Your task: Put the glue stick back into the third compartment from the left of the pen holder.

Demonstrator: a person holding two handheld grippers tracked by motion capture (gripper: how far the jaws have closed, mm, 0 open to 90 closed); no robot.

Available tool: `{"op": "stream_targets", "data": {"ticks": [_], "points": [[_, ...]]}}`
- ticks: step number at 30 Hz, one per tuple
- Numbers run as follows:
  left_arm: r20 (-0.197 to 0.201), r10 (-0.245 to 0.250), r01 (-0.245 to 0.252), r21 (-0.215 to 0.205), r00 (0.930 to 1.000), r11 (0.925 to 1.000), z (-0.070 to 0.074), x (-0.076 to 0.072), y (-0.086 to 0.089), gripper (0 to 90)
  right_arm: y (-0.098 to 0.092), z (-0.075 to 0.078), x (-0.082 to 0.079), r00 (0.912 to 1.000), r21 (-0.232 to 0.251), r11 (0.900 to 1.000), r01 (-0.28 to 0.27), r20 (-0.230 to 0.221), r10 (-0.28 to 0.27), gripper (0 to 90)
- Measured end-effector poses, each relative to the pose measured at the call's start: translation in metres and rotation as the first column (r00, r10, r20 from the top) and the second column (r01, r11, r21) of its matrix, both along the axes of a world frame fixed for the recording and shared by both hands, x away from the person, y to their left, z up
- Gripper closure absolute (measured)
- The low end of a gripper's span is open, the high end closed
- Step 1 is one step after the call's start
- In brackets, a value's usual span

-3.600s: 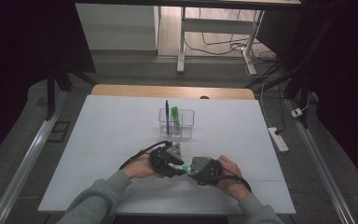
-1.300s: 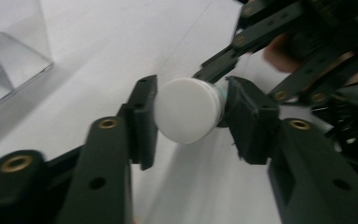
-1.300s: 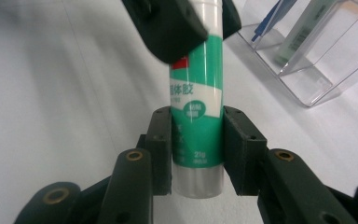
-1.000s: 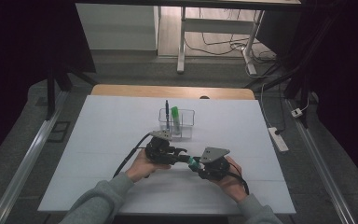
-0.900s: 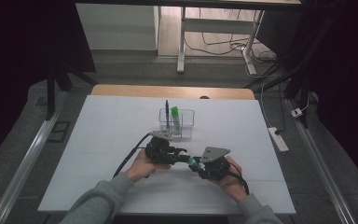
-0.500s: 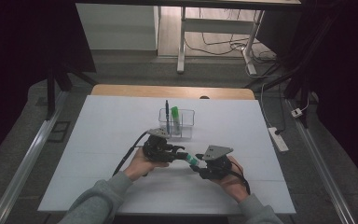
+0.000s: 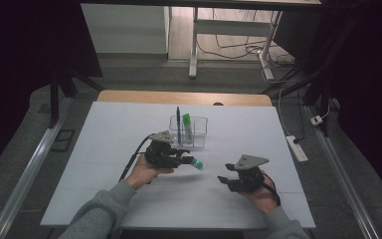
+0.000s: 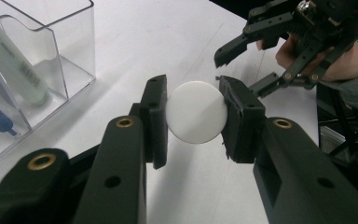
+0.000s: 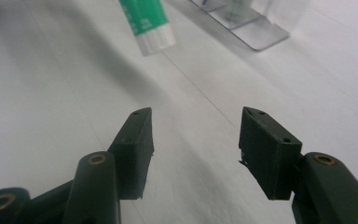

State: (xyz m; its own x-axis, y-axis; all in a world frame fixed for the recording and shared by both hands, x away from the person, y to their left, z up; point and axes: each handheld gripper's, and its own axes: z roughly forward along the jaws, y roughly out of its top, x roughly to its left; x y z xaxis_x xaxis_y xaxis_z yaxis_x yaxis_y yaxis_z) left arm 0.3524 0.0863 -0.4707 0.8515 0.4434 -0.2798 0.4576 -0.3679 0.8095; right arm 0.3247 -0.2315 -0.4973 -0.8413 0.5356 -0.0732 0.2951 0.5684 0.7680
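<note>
we clamp the round green-white glue stick point(image 7: 195, 162) level in the left gripper point(image 7: 181, 158); right gripper point(image 7: 226, 179), jaws just opening, sits empty at right.

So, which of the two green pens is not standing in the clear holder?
The green-and-white pen clamped in the left gripper, held level above the table. The other green pen stands upright inside the clear holder.
</note>
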Motion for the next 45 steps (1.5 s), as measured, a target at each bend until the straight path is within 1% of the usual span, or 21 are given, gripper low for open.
{"op": "stream_targets", "data": {"ticks": [3,7,10,12,13,16,17,18,20,21,25,27,30,32,40,45], "points": [[0.006,0.006,-0.006,0.006,1.0000,1.0000,0.001,0.000,0.001,64.5,-0.010,0.001,-0.001,0.9997,0.011,1.000,0.022,0.002,-0.022,44.2],[0.012,0.013,-0.013,0.003,0.9998,0.9999,0.003,0.000,0.004,64.5,-0.024,0.002,-0.003,0.9986,0.023,0.998,0.053,0.000,-0.053,44.0],[0.023,0.022,-0.022,0.008,0.9995,0.9997,0.005,0.000,0.006,64.5,-0.033,0.002,-0.003,0.9972,0.024,0.997,0.074,0.000,-0.074,43.9],[0.033,0.025,-0.026,0.016,0.9991,0.9995,0.007,0.000,0.007,64.5,-0.038,0.002,-0.003,0.9961,0.022,0.996,0.088,-0.001,-0.088,43.9],[0.038,0.027,-0.028,0.016,0.9989,0.9995,0.008,0.000,0.007,64.5,-0.039,0.001,-0.003,0.9961,0.028,0.996,0.088,-0.003,-0.088,43.7],[0.042,0.032,-0.032,0.016,0.9986,0.9993,0.010,0.000,0.008,64.5,-0.044,0.002,-0.004,0.9948,0.021,0.995,0.101,-0.004,-0.101,43.5],[0.044,0.034,-0.035,0.018,0.9985,0.9992,0.011,0.001,0.009,64.5,-0.046,0.001,-0.004,0.9946,0.027,0.994,0.104,0.001,-0.104,43.1],[0.042,0.040,-0.040,0.017,0.9983,0.9990,0.012,0.002,0.010,64.5,-0.047,0.001,-0.004,0.9937,0.021,0.993,0.112,0.003,-0.112,43.0],[0.046,0.045,-0.046,0.017,0.9979,0.9988,0.015,0.003,0.010,64.5,-0.049,0.002,-0.004,0.9933,0.024,0.993,0.116,-0.002,-0.116,43.0],[0.049,0.047,-0.048,0.017,0.9977,0.9987,0.018,0.004,0.010,64.5,-0.050,0.001,-0.003,0.9933,0.029,0.993,0.116,0.002,-0.116,43.0],[0.071,0.050,-0.052,0.021,0.9962,0.9984,0.031,0.008,0.009,64.5,-0.051,0.001,-0.004,0.9934,0.016,0.993,0.115,0.006,-0.115,42.9],[0.076,0.050,-0.051,0.017,0.9959,0.9985,0.037,0.012,0.009,64.5,-0.052,0.001,-0.004,0.9927,0.011,0.993,0.121,0.005,-0.121,42.7],[0.084,0.054,-0.056,0.026,0.9950,0.9981,0.045,0.018,0.007,64.5,-0.053,0.000,-0.003,0.9929,0.014,0.993,0.119,0.008,-0.119,42.6],[0.088,0.054,-0.057,0.034,0.9947,0.9978,0.048,0.023,0.006,64.5,-0.054,0.001,-0.003,0.9925,0.011,0.992,0.122,0.009,-0.122,42.5],[0.085,0.064,-0.067,0.029,0.9943,0.9974,0.058,0.035,0.005,64.5,-0.055,-0.001,-0.002,0.9923,0.009,0.992,0.124,0.005,-0.124,42.5],[0.082,0.077,-0.080,0.037,0.9937,0.9961,0.065,0.043,0.006,64.4,-0.055,-0.001,-0.002,0.9916,0.005,0.992,0.129,0.004,-0.129,42.3]]}}
